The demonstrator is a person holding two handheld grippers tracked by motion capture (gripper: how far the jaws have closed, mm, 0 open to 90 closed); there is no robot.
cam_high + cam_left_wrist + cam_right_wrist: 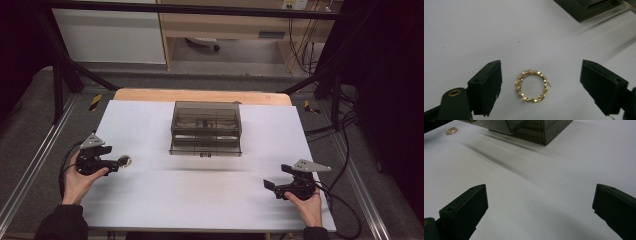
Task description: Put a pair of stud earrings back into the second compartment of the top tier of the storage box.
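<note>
A gold sparkly ring-shaped bracelet lies flat on the white table sheet, between the wide-apart jaws of my left gripper, touching neither. From above, the bracelet sits just right of the left gripper at the table's left side. A smoky transparent box with small drawers stands in the middle of the table; its corner shows far ahead of the left gripper. My right gripper rests open near the front right, nothing between its jaws. The bracelet and the box show far off.
The white sheet covers a wooden table whose back edge shows behind the box. Black frame bars and cables run around the table's sides. A hand holds each gripper.
</note>
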